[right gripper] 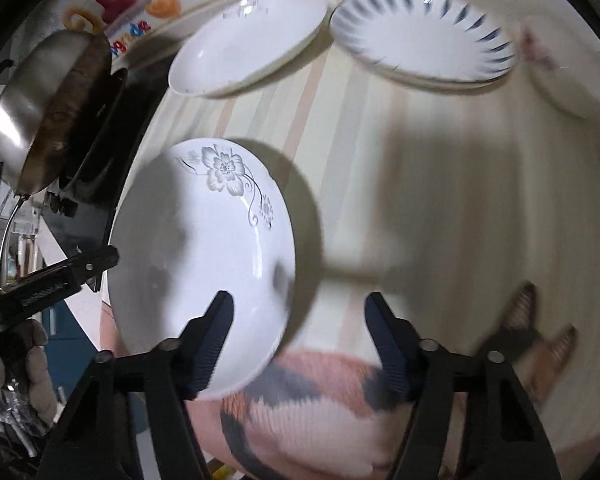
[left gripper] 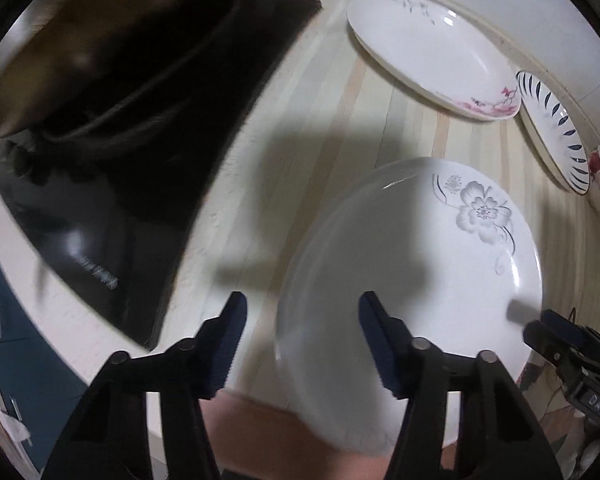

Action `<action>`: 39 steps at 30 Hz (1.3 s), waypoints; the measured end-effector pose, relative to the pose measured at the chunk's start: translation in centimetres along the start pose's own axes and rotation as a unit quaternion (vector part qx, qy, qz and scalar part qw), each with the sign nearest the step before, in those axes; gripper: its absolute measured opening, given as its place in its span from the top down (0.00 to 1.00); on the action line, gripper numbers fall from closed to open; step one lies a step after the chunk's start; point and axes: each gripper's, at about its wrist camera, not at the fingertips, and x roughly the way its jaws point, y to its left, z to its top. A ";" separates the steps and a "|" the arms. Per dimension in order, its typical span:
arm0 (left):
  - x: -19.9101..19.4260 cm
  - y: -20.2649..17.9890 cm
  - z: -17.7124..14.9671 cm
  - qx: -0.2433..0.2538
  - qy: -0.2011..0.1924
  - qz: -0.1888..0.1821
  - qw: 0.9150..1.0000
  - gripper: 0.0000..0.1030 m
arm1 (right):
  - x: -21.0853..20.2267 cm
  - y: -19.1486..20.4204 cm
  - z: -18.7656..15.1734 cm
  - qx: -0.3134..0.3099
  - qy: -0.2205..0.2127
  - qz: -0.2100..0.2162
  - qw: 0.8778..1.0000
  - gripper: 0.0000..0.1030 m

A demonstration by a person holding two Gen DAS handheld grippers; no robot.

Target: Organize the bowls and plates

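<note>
A white plate with a grey flower [left gripper: 412, 280] lies on the striped counter near its front edge; it also shows in the right wrist view [right gripper: 204, 264]. My left gripper [left gripper: 302, 340] is open, its right finger over the plate's near left rim, its left finger beside the plate. My right gripper [right gripper: 298, 340] is open, its left finger over the plate's right rim; it also shows at the left wrist view's right edge [left gripper: 556, 332]. A white plate with pink blossoms [left gripper: 428, 52] and a blue-leaf plate [left gripper: 556, 132] lie further back.
A black cooktop [left gripper: 148, 184] with a metal pot [right gripper: 40, 112] lies left of the plates. The blossom plate [right gripper: 248, 40] and blue-leaf plate [right gripper: 424, 36] sit along the back wall. A further dish [right gripper: 572, 84] is at far right. The counter's front edge is close below.
</note>
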 end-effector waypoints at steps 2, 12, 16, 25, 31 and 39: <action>0.9 -0.1 0.2 0.004 0.011 -0.002 1.000 0.59 | 1.7 -0.2 1.2 -0.002 0.020 0.019 1.000 0.57; 1.2 -0.7 -0.5 -0.007 0.015 -0.007 1.000 0.70 | 3.7 0.5 2.7 -0.012 0.041 0.047 0.998 0.86; 0.4 -2.4 -0.7 0.003 0.009 -0.014 1.000 0.70 | 2.5 -0.5 2.3 -0.002 0.045 0.055 0.997 0.86; -2.1 -8.9 -2.2 0.061 0.000 -0.040 0.997 0.70 | -3.9 -5.6 0.2 0.025 0.016 0.045 0.999 0.86; -1.9 -13.8 -2.8 0.104 0.008 -0.055 0.993 0.70 | -6.7 -9.6 -0.8 0.055 -0.009 0.032 0.998 0.86; -1.1 -17.7 -2.7 0.139 0.021 -0.054 0.989 0.70 | -6.6 -14.1 -2.3 0.096 -0.015 0.015 0.995 0.86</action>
